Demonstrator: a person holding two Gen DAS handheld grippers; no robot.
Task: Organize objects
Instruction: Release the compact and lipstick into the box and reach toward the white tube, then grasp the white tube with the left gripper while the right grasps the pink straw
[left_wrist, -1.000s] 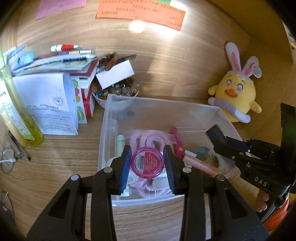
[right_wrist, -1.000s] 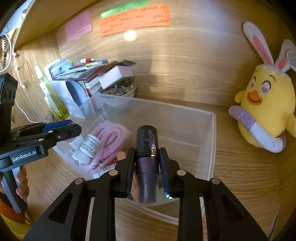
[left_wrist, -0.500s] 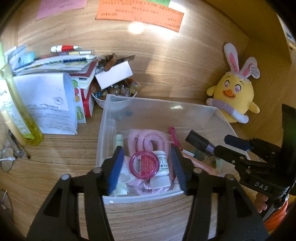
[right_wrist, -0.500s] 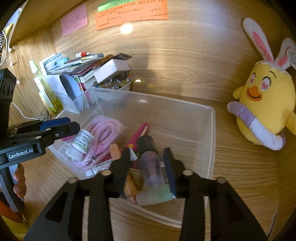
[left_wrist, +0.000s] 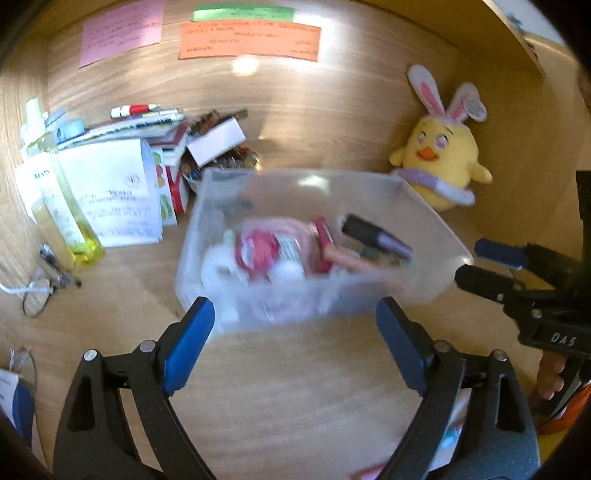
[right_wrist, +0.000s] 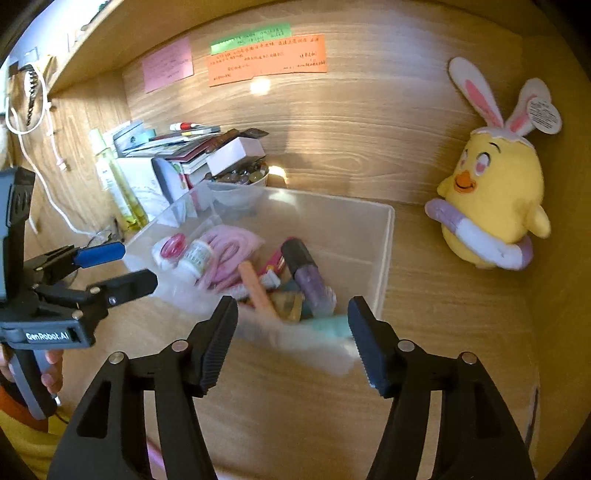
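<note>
A clear plastic bin (left_wrist: 436, 225) (right_wrist: 384, 236) stands on the wooden desk. In it lie a round pink jar (left_wrist: 258, 249) (right_wrist: 173, 246), a dark purple bottle (left_wrist: 376, 234) (right_wrist: 306, 273), a small white bottle (right_wrist: 195, 256), a pink coiled cord (right_wrist: 229, 240) and an orange stick (right_wrist: 258, 291). My left gripper (left_wrist: 295, 332) is open and empty, in front of the bin's near wall. My right gripper (right_wrist: 293, 332) is open and empty, at the bin's near right corner. Each gripper shows in the other's view, the left (right_wrist: 110, 269) and the right (left_wrist: 484, 266).
A yellow plush chick with bunny ears (left_wrist: 441, 162) (right_wrist: 491, 206) sits right of the bin. Books and papers (left_wrist: 122, 184), a bowl of beads under a white box (right_wrist: 240, 166) and a yellow-green bottle (left_wrist: 62, 206) stand at the left. Sticky notes (right_wrist: 266, 59) hang on the back wall.
Both grippers opened, dropping the pink jar and the purple bottle into the bin, then drew back toward me and opened wider.
</note>
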